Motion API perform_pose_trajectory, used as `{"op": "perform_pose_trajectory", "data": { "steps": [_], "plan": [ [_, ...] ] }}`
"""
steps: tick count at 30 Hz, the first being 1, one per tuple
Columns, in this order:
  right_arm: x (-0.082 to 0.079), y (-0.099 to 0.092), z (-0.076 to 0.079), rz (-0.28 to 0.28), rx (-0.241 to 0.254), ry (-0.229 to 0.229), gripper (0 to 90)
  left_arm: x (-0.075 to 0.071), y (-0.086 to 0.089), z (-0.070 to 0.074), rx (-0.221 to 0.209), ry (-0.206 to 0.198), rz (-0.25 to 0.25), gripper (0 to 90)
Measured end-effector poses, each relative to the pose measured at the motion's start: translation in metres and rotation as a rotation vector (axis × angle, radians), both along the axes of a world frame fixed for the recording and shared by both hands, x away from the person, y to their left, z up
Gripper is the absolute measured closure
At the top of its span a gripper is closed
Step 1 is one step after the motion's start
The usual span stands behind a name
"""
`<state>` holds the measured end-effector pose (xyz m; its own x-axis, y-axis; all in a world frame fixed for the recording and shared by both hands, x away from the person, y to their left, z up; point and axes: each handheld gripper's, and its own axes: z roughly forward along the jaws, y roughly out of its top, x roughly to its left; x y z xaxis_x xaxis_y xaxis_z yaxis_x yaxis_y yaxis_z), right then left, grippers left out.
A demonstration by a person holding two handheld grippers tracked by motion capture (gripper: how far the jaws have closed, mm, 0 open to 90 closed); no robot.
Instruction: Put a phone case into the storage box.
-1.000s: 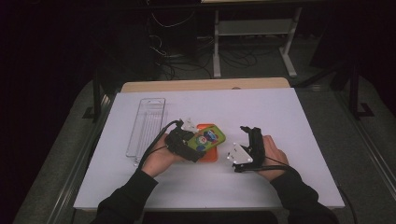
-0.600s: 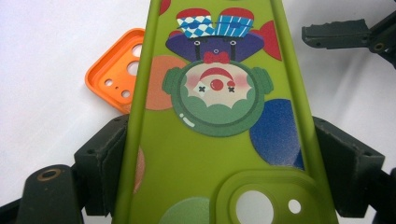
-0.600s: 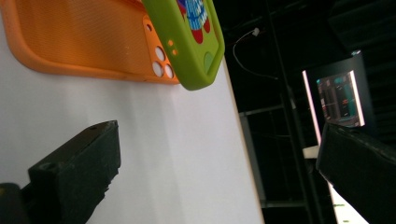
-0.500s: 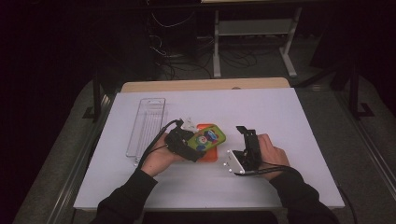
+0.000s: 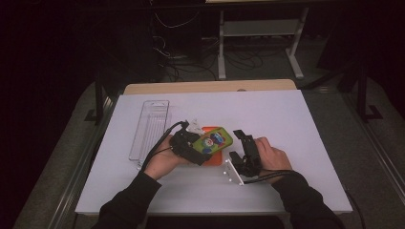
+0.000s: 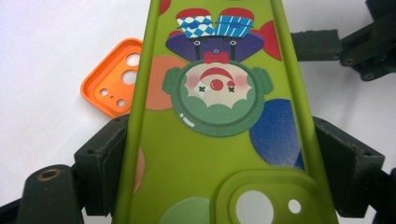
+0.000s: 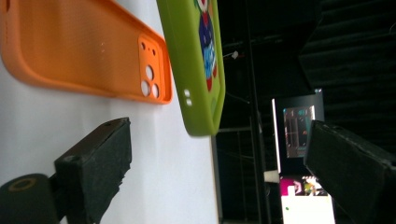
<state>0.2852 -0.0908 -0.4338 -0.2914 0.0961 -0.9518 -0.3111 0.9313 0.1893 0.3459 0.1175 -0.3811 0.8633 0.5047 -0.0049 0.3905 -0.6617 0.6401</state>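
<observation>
In the high view the left gripper (image 5: 203, 145) holds the green phone case (image 5: 215, 141) above the orange case (image 5: 213, 158) on the white counter (image 5: 296, 124). In the left gripper view the jaws pinch the green case's two long edges. In the right gripper view the right gripper (image 7: 219, 163) has its jaws spread – they have just been closing slightly – with nothing between them.

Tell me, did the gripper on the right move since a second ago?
Yes, a little. The right gripper has swung to point up the table and sits slightly nearer the green phone case; its open jaws have just been closing, nothing between them.
</observation>
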Motion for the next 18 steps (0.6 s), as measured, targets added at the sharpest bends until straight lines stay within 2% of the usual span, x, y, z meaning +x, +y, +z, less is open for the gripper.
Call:
{"op": "perform_pose_trajectory", "data": {
  "steps": [5, 6, 8, 18],
  "plan": [
    [0.001, 0.008, -0.002, 0.027, -0.017, -0.041, 12.0, 0.000, 0.000, 0.002, 0.004, -0.002, -0.010, 15.6],
    [0.001, 0.010, -0.003, 0.026, 0.015, -0.047, 12.7, 0.000, 0.000, 0.002, 0.005, -0.004, -0.010, 15.6],
    [0.001, 0.013, -0.002, 0.034, -0.008, -0.055, 13.6, 0.000, 0.000, 0.003, 0.008, -0.001, -0.014, 15.5],
    [0.002, 0.025, -0.008, 0.068, -0.047, -0.090, 27.1, 0.000, 0.000, 0.003, 0.015, 0.003, -0.022, 15.5]
  ]
}}
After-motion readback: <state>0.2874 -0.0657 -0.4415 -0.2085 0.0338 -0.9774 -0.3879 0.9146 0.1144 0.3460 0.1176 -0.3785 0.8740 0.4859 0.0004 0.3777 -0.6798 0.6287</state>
